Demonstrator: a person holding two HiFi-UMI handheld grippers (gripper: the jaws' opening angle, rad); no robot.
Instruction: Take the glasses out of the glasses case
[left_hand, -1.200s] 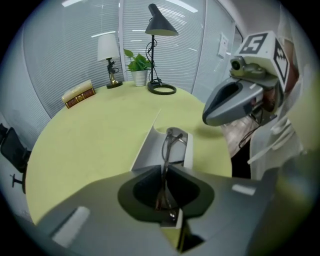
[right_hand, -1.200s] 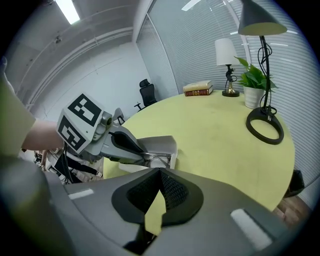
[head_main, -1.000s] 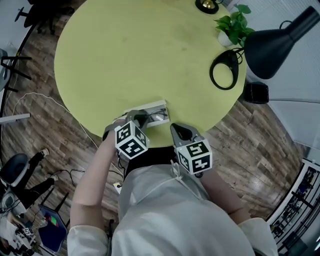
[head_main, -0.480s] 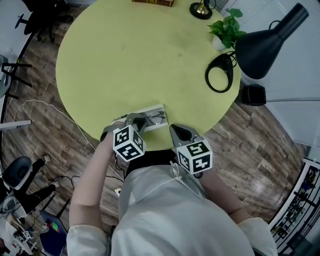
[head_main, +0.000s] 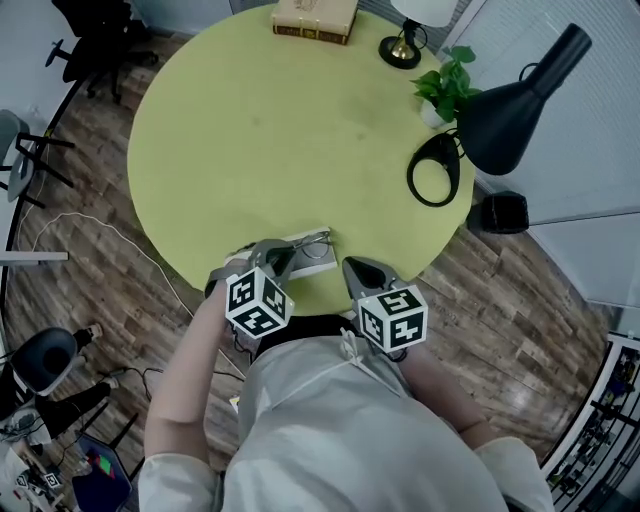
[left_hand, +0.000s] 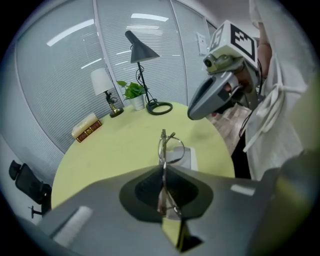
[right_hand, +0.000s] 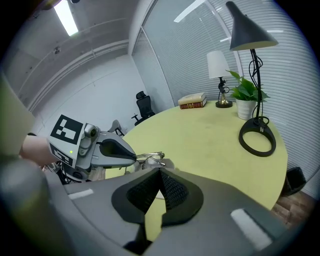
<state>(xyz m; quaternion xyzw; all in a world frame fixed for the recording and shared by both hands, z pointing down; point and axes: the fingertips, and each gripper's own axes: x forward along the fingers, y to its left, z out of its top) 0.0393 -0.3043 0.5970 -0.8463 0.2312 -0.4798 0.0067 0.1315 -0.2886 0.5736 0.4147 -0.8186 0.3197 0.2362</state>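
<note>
Left gripper (left_hand: 163, 171): clamped on thin metal-framed glasses (left_hand: 169, 146), pinched edge-on by the frame for a clean lift.
Glasses: just above white rectangular glasses case (head_main: 312, 264), at near edge of round yellow-green counter (head_main: 280, 130).
Right gripper (right_hand: 159, 171): closed, empty, beside case, probably on standby.

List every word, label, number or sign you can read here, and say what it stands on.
No text can be read in any view.
Book: gilt bands on the spine, too small to read.
Marker cubes: black-and-white square patterns, no letters or numbers.
Glasses case: plain white, no print visible.
</note>
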